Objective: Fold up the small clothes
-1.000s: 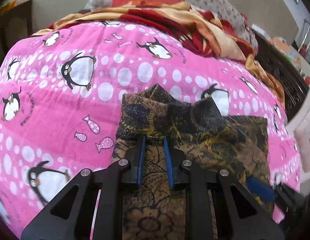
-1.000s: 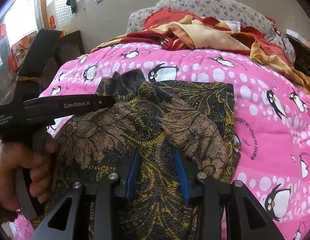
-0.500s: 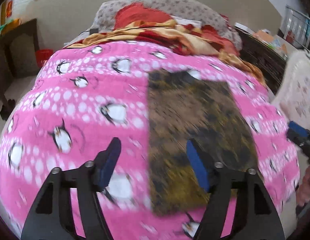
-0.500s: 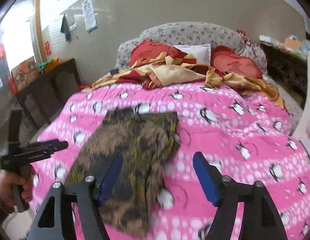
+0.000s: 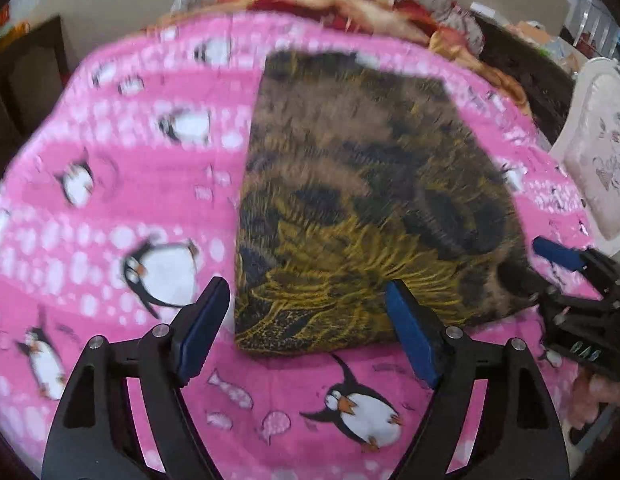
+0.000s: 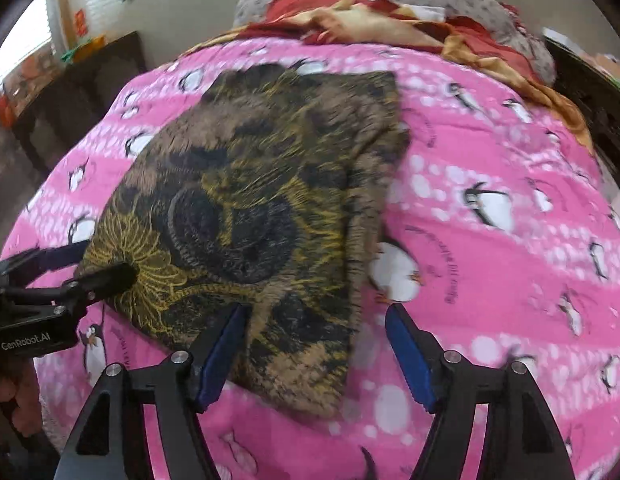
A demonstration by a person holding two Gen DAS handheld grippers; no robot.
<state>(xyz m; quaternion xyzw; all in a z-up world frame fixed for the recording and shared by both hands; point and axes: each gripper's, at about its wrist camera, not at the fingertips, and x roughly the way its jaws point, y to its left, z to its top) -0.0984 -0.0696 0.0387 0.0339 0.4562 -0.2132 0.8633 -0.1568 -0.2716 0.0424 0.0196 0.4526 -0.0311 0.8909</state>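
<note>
- the right gripper is wide apart, holding nothing, above the near edge of the folded brown-yellow cloth.
- the cloth lies on the pink penguin blanket.
- the left gripper straddles the cloth's left corner.

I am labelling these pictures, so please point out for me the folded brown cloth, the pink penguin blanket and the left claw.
folded brown cloth (image 5: 350,208): left wrist view, middle of its top layer.
pink penguin blanket (image 5: 121,176): left wrist view, bare part left of the cloth.
left claw (image 5: 305,332): left wrist view, midway between its blue fingertips, open.
</note>
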